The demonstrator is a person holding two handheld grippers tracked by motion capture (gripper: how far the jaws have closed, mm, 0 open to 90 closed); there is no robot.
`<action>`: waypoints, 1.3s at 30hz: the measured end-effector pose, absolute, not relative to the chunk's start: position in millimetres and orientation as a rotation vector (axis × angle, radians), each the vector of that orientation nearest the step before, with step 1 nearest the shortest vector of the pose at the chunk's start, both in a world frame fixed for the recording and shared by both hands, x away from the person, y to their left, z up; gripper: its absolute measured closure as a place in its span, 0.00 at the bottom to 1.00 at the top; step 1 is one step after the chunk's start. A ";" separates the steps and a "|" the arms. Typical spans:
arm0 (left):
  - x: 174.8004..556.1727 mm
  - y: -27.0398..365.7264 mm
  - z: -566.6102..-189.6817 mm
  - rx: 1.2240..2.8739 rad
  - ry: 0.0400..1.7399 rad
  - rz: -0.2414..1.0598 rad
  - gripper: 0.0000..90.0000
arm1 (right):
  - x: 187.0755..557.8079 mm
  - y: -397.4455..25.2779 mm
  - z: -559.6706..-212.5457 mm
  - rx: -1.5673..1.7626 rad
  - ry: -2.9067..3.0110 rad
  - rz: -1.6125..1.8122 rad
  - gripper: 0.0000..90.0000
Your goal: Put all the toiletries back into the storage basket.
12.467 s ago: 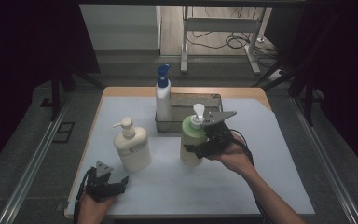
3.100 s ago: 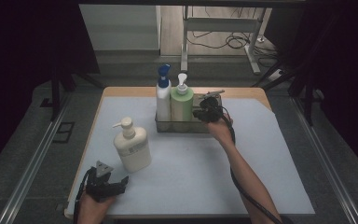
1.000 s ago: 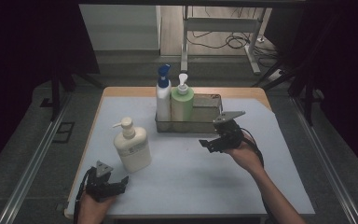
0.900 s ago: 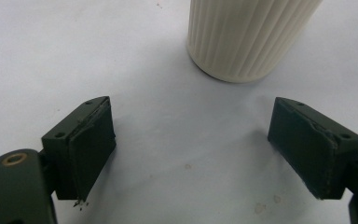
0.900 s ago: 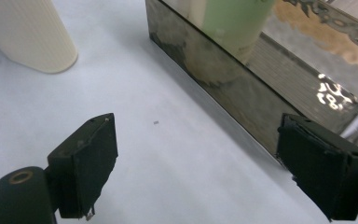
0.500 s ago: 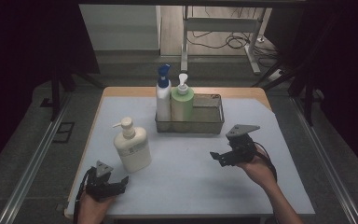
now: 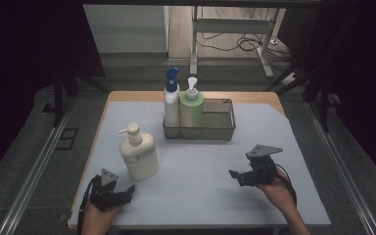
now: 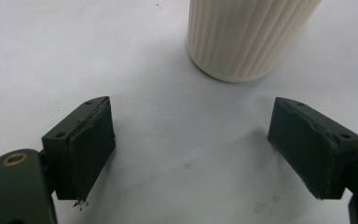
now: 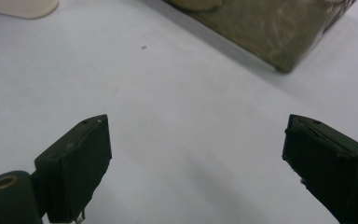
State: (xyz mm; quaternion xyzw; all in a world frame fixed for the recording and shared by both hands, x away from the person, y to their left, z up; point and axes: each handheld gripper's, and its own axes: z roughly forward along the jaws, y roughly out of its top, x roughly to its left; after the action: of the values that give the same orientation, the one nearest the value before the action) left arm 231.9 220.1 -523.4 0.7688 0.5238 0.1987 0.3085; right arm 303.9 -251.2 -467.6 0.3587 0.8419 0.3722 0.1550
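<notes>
Left gripper view is showing the left gripper (image 8: 191, 154) resting low on the table (image 8: 51, 56) with its jaws spread wide apart and nothing between them — the ribbed base of the cream pump bottle (image 8: 249, 37) is standing just ahead, slightly right of centre. From the high view, the right gripper (image 7: 247, 175) is sitting near the table's front right, jaws likewise apart and empty. The cream bottle (image 7: 138, 155) is standing upright and alone on the white sheet, well apart from the wire basket (image 7: 220, 128) where the blue-capped bottle (image 7: 171, 100) and the green bottle (image 7: 191, 107) are already standing. I'd judge the cream bottle is next: squaring the jaws on its flat faces — gripping mid-body, not the pump — and lifting clear of the basket rim.
</notes>
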 end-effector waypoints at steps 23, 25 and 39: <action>234.1 225.5 -512.4 2.020 1.385 0.533 0.38 | 295.4 -263.2 -520.0 1.090 2.432 1.025 0.10; 235.7 226.9 -511.3 2.019 1.384 0.529 0.41 | 294.3 -262.5 -520.5 1.078 2.427 1.017 0.10; 259.9 238.7 -500.5 2.027 1.329 0.492 0.90 | 293.3 -262.1 -521.9 1.068 2.420 1.014 0.09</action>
State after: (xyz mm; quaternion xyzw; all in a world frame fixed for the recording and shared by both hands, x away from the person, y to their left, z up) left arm 259.9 238.7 -500.5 0.7743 0.5077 0.1881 0.3277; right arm 293.3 -262.1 -521.9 0.3724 0.8441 0.3538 0.1535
